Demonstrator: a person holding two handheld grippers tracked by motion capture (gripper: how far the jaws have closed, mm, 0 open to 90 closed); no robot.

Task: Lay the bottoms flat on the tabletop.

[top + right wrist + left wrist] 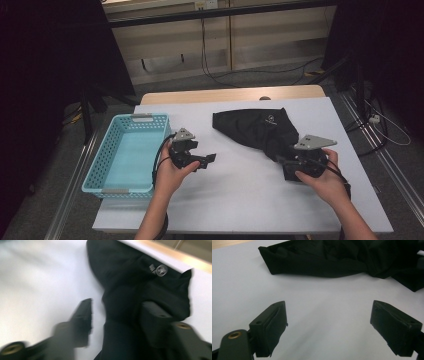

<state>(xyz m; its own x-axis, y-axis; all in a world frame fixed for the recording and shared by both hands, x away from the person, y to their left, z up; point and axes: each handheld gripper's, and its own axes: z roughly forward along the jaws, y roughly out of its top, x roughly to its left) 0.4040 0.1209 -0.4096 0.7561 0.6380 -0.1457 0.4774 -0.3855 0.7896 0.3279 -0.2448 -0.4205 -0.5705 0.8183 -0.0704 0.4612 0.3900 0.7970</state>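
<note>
My left tool gapes wide over the white counter; my right tool, blurred, seems spread astride the black garment.

Logo on black cloth, txt unreadable

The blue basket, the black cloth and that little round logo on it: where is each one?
blue basket point(131, 118): high view, far rim.
black cloth point(250, 131): high view, middle of the fabric.
round logo point(161, 270): right gripper view, its centre.
</note>
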